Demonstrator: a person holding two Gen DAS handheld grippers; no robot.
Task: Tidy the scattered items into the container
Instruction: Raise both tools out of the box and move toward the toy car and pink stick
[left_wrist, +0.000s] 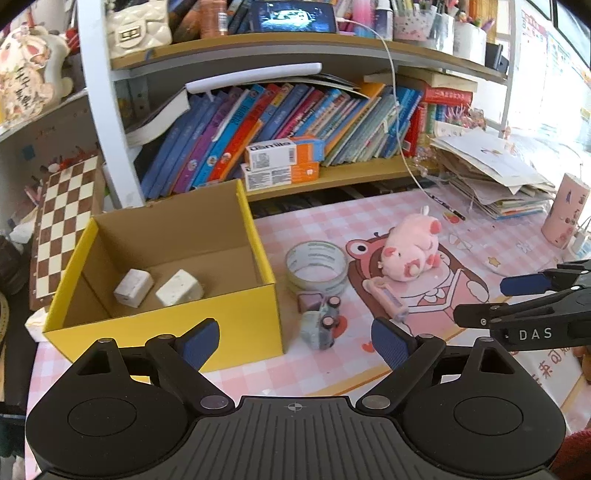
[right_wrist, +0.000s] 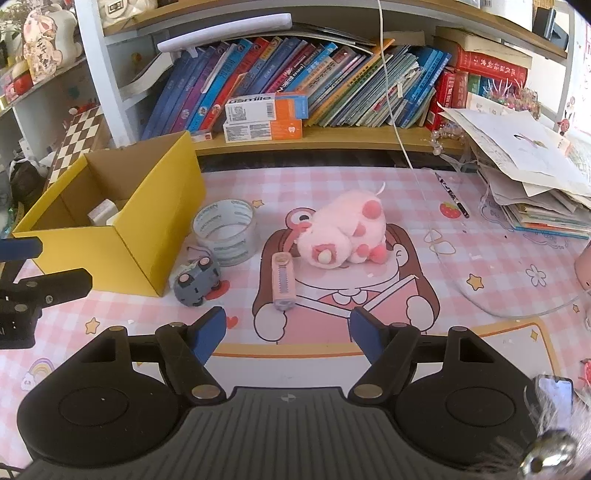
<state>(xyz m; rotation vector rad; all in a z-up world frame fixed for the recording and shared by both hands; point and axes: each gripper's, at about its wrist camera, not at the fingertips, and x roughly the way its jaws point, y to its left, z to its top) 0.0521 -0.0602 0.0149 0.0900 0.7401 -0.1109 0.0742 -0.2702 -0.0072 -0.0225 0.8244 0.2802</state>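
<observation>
Toys wait beside the yellow box (left_wrist: 236, 325) on the pink surface (right_wrist: 443, 206).

Both the left hand-held gripper (left_wrist: 295, 341) and the right hand-held gripper (right_wrist: 287, 330) are spread apart, holding nothing. "DAS" shows on the right one. Shelf cartons (right_wrist: 266, 107) read "Damile". The pink clip (right_wrist: 283, 280) points away; tape roll (right_wrist: 225, 232), toy car (right_wrist: 195, 282) and plush pig (right_wrist: 343, 232) lie near.

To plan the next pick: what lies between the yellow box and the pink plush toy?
The tape roll stands between the box and plush toy, seen in both views.
</observation>
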